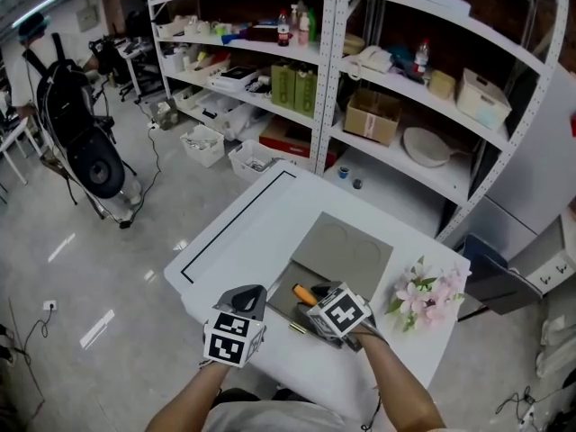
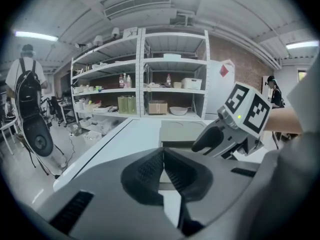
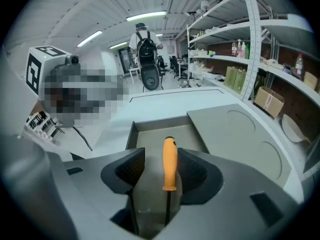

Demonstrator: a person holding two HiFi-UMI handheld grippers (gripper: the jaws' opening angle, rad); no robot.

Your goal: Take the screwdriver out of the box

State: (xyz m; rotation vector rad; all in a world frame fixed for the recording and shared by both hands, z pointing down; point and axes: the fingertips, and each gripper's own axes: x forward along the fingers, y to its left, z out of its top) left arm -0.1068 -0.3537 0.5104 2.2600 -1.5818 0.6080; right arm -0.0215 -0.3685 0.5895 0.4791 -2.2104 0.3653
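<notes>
The screwdriver point(image 3: 169, 161) has an orange handle and a thin dark shaft. It lies in the shallow grey box point(image 3: 150, 132), handle pointing away from me. My right gripper point(image 3: 161, 155) is open and straddles it; the handle sits close to the right pad, with a gap on the left. In the head view the handle point(image 1: 303, 292) pokes out ahead of the right gripper point(image 1: 320, 301) over the box point(image 1: 281, 301). My left gripper point(image 1: 252, 295) hovers just left of the box, shut with nothing in it point(image 2: 163, 153).
The box lid point(image 1: 346, 250) lies open flat beyond the box on the white table point(image 1: 243, 232). Pink flowers point(image 1: 427, 295) rest at the table's right edge. Metal shelves point(image 1: 360, 79) with boxes stand behind. A person with a backpack point(image 1: 72, 124) stands far left.
</notes>
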